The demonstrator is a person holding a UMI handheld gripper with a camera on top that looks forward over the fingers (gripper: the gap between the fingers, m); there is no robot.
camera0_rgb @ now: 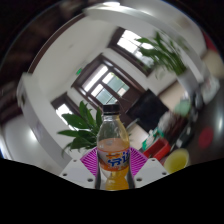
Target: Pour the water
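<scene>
An orange drink bottle [113,150] with a black cap and a blue-and-orange label stands upright between my fingers, lifted in the air with the room behind it. My gripper [113,163] is shut on the bottle. The magenta pads [92,159] press against its sides at label height. The bottle's base is hidden below the fingers.
A leafy green plant [82,127] rises behind the bottle to the left. Windows [108,82] line the far wall. A dark screen [150,110] and cluttered items stand to the right. A yellow object [177,160] lies near the right finger.
</scene>
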